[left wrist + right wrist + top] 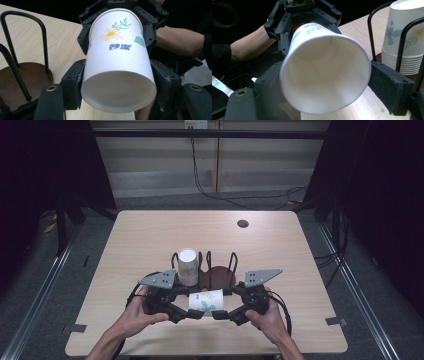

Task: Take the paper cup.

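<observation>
Your left hand-held gripper [186,314] is clamped on the base end of the paper cup [206,301]. The cup lies level above the bench [150,235], long axis 9-to-3, mouth toward 3. Your right hand-held gripper [223,315] stands at the rim; its jaws flank the rim, and contact there cannot be confirmed. The cup rack [220,270] stands at 12.

A lab test bay: bare wooden table [150,235], black curtains [385,195], loose floor cables [235,200]
</observation>
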{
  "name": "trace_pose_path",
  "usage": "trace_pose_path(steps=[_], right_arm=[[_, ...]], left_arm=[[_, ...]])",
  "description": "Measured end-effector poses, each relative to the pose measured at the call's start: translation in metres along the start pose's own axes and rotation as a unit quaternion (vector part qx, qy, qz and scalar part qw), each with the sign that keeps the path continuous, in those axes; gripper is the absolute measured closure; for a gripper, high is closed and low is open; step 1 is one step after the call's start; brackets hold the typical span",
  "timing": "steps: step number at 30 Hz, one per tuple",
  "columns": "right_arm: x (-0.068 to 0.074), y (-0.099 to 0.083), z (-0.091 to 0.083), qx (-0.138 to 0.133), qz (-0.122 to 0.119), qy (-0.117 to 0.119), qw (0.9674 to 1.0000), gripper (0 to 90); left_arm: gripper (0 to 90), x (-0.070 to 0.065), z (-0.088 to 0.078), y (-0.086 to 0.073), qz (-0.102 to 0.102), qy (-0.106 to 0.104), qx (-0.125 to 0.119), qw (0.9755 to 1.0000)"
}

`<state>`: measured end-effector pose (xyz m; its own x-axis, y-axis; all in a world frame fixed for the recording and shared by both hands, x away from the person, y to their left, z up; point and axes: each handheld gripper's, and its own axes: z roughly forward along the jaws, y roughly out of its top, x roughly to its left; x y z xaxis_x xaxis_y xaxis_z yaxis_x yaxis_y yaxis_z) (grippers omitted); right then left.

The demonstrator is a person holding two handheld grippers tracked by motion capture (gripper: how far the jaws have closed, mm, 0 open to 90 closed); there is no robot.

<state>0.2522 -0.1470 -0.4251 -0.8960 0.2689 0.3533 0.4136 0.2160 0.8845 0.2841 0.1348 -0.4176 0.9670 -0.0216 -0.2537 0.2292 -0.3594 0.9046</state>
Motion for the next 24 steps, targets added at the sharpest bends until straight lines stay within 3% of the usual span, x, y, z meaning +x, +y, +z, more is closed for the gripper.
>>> trace_pose_path(steps=[9, 20, 24], right_arm=[[-0.0011, 0.0008, -0.0027, -0.020, 0.009, 0.009, 0.9997, 22.7], [-0.0013, 0.0012, -0.0032, -0.007, 0.004, 0.010, 0.9999, 29.0], [-0.0019, 0.0020, -0.0035, -0.003, 0.002, 0.004, 1.0000, 29.7]], left_arm=[[35.5, 0.0004, 0.0030, -0.0029, 0.000, -0.004, 0.012, 0.9999], [36.0, 0.0025, 0.0054, -0.0041, -0.002, -0.009, 0.017, 0.9998], [25.7, 0.0037, 0.0059, -0.0046, -0.009, 0.009, 0.019, 0.9997]])
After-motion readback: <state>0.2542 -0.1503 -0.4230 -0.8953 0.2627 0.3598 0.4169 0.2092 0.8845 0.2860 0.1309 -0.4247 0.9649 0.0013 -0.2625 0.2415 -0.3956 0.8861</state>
